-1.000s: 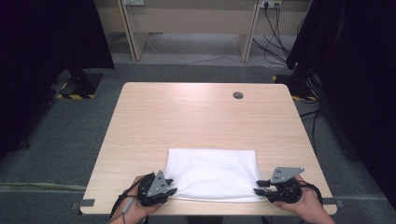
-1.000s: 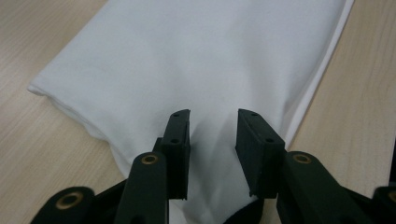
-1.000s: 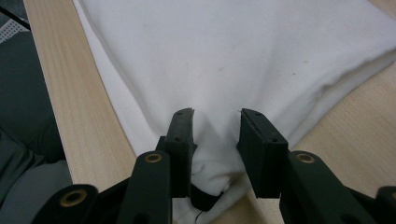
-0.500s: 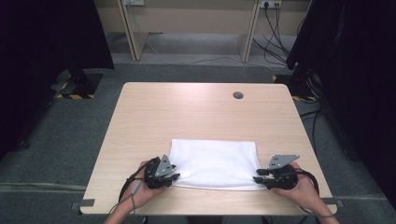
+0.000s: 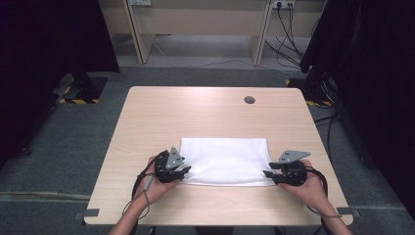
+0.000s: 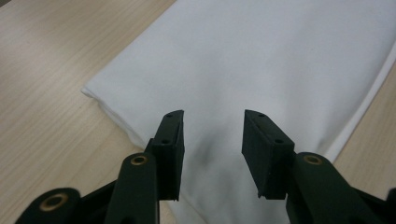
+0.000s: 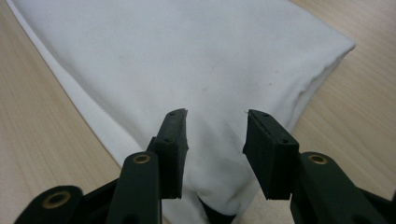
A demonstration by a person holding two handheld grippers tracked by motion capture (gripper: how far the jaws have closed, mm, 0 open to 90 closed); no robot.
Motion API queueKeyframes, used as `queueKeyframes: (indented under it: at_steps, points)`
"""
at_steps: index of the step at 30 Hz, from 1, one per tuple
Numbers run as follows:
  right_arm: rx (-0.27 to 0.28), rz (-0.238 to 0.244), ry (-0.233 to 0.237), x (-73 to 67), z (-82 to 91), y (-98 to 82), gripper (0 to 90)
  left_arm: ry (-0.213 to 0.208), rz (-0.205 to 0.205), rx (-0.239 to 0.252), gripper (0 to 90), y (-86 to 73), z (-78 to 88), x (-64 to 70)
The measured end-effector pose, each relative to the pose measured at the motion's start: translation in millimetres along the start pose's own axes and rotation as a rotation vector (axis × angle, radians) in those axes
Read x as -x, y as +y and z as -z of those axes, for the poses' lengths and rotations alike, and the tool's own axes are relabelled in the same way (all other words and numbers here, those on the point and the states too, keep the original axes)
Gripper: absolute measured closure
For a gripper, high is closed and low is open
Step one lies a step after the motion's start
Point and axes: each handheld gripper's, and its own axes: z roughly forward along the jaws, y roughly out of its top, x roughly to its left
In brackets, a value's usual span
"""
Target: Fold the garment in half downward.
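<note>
Both grippers are sitting at the near corners of a folded white cloth (image 5: 225,160) in the high view: the left gripper (image 5: 182,171) at its near left corner, the right gripper (image 5: 270,175) at its near right one. That cloth is lying flat on the near half of the wooden table (image 5: 205,112), each tool held in a hand.

Looking along the left gripper (image 6: 212,126) in its own view, its jaws are standing apart, having just been opening, with the cloth (image 6: 261,60) lying beneath the gap and no pad pressing it.

Along the right gripper (image 7: 215,123) in its view, the jaws are likewise parting, spread over the cloth (image 7: 187,56) corner without pinching it.
</note>
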Motion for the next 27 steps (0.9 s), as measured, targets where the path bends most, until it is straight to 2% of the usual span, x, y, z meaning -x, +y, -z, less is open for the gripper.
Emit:
queueKeyframes:
  at_steps: [4, 6, 8, 10, 17, 19, 23, 27]
  points:
    - [-0.028, -0.008, 0.003, -1.7, -3.2, -7.5, 58.9, -0.009, -0.004, -0.02, 58.5, -5.5, -1.9, 5.2]
    - [-0.005, -0.033, 0.015, 0.2, -3.8, -11.5, 59.1, -0.012, -0.002, -0.036, 58.7, -8.9, -4.7, 6.1]
    - [-0.002, -0.031, 0.009, 0.5, -3.4, -12.5, 59.4, -0.017, 0.007, -0.032, 59.0, -10.1, -5.7, 4.7]
    - [-0.001, -0.025, -0.001, 0.3, -4.3, -12.1, 59.5, 0.002, -0.01, -0.039, 58.7, -8.9, -6.5, 3.7]
    - [0.0, -0.047, -0.016, 6.0, -8.1, -8.7, 58.4, 0.025, -0.002, -0.023, 57.8, -7.5, -9.9, 2.3]
    - [0.006, -0.046, -0.019, 5.1, -7.9, -9.0, 54.5, 0.033, 0.007, -0.006, 55.0, -8.2, -8.8, 2.7]
    - [0.04, -0.098, -0.014, 5.3, -5.2, -10.2, 42.5, 0.027, 0.05, 0.029, 52.9, -8.5, -4.8, -0.3]
    - [0.079, -0.132, -0.002, 3.8, -1.6, -11.0, 35.6, 0.027, 0.063, 0.064, 49.7, -6.8, 0.5, 1.1]
